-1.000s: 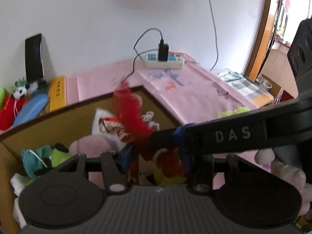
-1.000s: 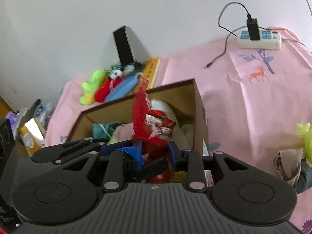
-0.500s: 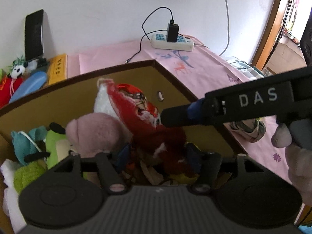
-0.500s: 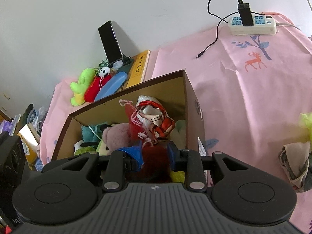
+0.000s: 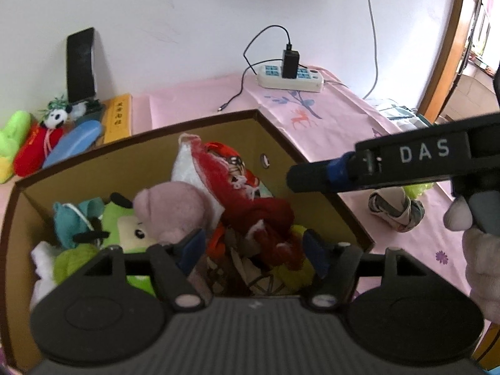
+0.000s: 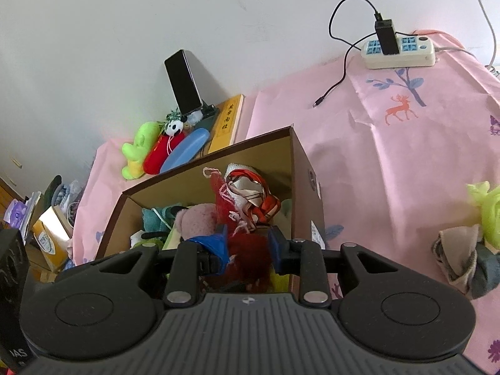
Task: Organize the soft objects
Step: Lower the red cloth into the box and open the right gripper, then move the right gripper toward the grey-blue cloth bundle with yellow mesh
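Already the cardboard box (image 5: pixel 200 143) on the pink tablecloth (image 5: pixel 331 125) was crowded with soft toys: from left to right, a teal plush (image 5: pixel 73 218), a green plush with black eyes (image 5: pixel 125 228), a pink plush (image 5: pixel 175 209), a white-and-red stuffed figure (image 5: pixel 218 162), and a red knitted scarf (image 5: pixel 265 218) draped over the heap toward the box's right side. The left gripper (image 5: pixel 253 250) hung over the box with its jaws opening, spread wide on either side of the scarf without pressing on it. The right gripper (image 6: pixel 247 243) stood above the same scarf, its narrower jaws also opening, and whether the blue pads (image 6: pixel 218 242) gripped the wool I cannot tell. In the left wrist view the right gripper's side carried the white letters "DAS". Left of the box lay loose toys, among them a small panda (image 5: pixel 57 118) and a red plush (image 5: pixel 34 147), beside a yellow box with unreadable characters (image 5: pixel 117 122) and a dark phone (image 5: pixel 80 65) leaning on the white wall. Further right sat a white power strip (image 5: pixel 290 78) with a black charger, and a bundled grey cloth (image 5: pixel 397 212).
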Tool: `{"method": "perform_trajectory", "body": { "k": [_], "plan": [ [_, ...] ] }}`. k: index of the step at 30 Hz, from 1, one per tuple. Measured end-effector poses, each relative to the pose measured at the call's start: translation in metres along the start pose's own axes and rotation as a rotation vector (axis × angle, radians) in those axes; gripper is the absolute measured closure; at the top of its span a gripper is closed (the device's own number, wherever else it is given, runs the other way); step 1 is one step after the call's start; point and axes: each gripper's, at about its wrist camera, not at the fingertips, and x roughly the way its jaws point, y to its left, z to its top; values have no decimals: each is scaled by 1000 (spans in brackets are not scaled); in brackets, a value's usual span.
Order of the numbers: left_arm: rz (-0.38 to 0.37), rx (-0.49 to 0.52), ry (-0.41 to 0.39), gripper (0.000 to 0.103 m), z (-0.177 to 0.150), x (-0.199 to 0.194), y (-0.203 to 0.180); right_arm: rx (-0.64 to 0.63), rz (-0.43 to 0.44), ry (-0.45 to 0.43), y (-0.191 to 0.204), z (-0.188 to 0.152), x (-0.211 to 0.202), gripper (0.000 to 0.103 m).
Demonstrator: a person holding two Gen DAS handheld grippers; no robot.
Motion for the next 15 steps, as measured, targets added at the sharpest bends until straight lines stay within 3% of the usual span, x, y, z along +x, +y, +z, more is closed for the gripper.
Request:
{"method": "perform_trajectory", "body": {
  "k": [15],
  "plan": [
    [120,-13,15,32,-11,-29,-27,-20,-13,-21,-5,-24,-35,92]
  ]
}}
